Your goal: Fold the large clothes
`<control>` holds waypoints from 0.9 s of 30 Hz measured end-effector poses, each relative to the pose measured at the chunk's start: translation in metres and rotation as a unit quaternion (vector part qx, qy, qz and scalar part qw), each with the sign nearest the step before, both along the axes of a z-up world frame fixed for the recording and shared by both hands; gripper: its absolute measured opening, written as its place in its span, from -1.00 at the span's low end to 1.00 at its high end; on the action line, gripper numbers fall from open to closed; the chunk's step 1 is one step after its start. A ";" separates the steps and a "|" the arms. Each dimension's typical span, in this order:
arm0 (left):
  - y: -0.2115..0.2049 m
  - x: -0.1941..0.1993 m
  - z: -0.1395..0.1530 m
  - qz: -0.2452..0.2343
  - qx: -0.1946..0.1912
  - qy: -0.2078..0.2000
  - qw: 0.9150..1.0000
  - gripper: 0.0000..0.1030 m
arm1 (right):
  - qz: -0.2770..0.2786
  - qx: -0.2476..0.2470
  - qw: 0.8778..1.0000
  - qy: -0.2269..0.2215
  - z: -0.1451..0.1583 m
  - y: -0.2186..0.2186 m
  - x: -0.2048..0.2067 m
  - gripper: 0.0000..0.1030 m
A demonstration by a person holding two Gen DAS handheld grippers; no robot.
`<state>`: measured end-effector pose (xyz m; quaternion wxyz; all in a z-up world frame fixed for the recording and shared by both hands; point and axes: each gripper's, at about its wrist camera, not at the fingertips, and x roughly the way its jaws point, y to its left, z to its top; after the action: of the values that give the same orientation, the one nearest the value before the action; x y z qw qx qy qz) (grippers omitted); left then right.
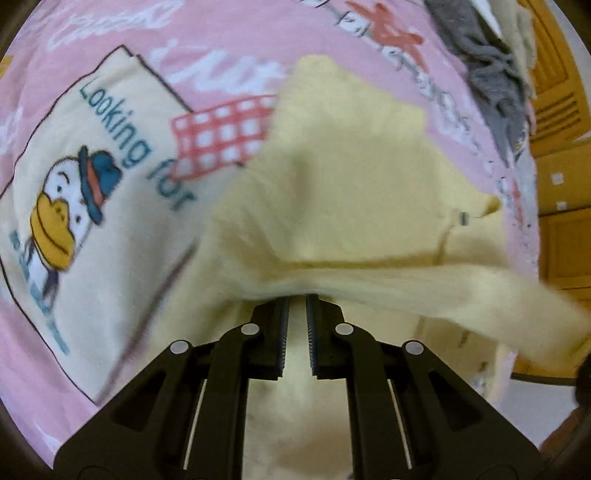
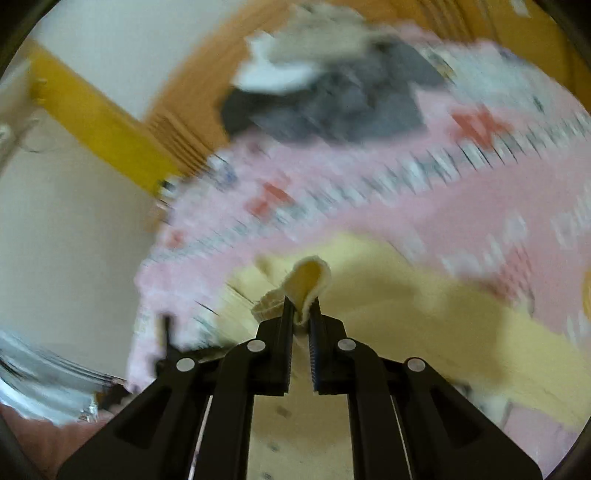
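Both grippers were seen pinching the same pale yellow garment point(image 1: 343, 192), each set of fingers nearly closed with only a thin layer of cloth between them. At the left gripper point(image 1: 296, 306) a bunched fold of the yellow fabric was draped over the tips, hiding the exact contact. At the right gripper point(image 2: 302, 314) a small curled edge or corner of the cloth was held, standing up just past the tips.

From the left fingers the garment was spread forward and to the right, its raised edge running across the view toward the right gripper's side. Beneath it lay a pink printed bedsheet point(image 1: 229, 33) with a duck picture point(image 1: 70, 206). Farther off, a grey garment point(image 1: 491, 74) was heaped at the far edge of the bed.

Judged from this, the held edge lay stretched between the two grips, so the coming fold would depend on both being carried together over the flat part ahead.
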<state>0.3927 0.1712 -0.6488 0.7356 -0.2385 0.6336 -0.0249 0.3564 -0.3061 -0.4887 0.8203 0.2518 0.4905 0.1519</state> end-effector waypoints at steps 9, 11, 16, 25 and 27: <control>-0.006 0.000 0.018 -0.071 0.034 0.008 0.997 -0.82 | -0.040 -0.009 0.980 0.197 -0.147 -0.027 -0.073 -0.84; 0.005 -0.002 0.025 -0.073 0.046 0.010 0.996 -0.82 | -0.049 0.013 0.978 0.203 -0.147 -0.029 -0.083 -0.84; 0.012 0.012 0.064 -0.098 0.057 -0.029 0.993 -0.82 | -0.097 0.116 0.970 0.192 -0.134 -0.046 -0.101 -0.84; -0.056 0.118 0.061 -0.271 0.137 -0.060 0.951 -0.82 | -0.198 0.343 0.896 0.201 -0.156 -0.069 -0.106 -0.84; -0.063 0.136 0.041 -0.305 0.160 -0.029 0.939 -0.82 | -0.203 0.316 0.902 0.212 -0.156 -0.072 -0.107 -0.84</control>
<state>0.5284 0.1078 -0.6080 0.7392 0.0875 0.6500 -0.1532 0.2493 -0.3777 -0.6446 0.5876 0.6181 0.5171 0.0723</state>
